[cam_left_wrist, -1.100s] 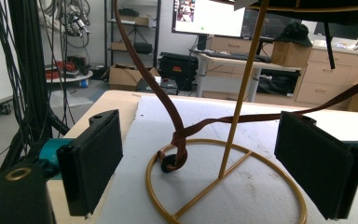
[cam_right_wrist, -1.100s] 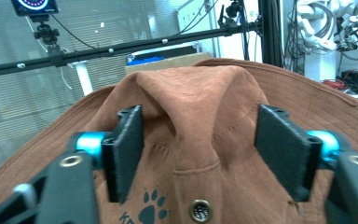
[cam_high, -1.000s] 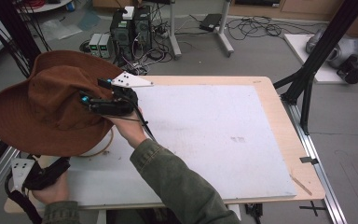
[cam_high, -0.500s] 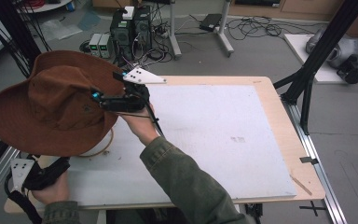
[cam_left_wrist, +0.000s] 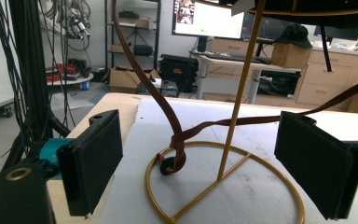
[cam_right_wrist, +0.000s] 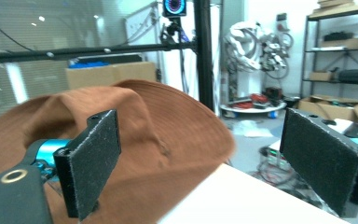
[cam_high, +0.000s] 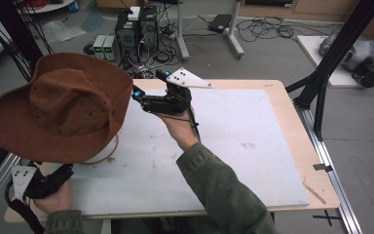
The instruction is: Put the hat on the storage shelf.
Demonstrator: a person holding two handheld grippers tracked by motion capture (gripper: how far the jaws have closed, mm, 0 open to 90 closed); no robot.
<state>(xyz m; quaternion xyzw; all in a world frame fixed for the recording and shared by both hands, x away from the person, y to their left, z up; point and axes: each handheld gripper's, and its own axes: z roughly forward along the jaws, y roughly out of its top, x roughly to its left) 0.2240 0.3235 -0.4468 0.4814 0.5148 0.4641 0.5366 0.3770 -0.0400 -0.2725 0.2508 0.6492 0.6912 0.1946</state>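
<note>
Brown hat (cam_high: 61,109) sits atop its gold stand (cam_left_wrist: 223,186); my right gripper (cam_high: 137,93) and left gripper (cam_left_wrist: 214,168) both gape wide, empty.

The hat (cam_high: 61,107) sits on a stand (cam_left_wrist: 223,196) at the tabletop's (cam_high: 253,141) left; right tool (cam_high: 141,97) just beside its brim.

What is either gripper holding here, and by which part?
Nothing. The right gripper is open beside the brown hat's brim, and the left gripper is open, facing the gold stand.
</note>
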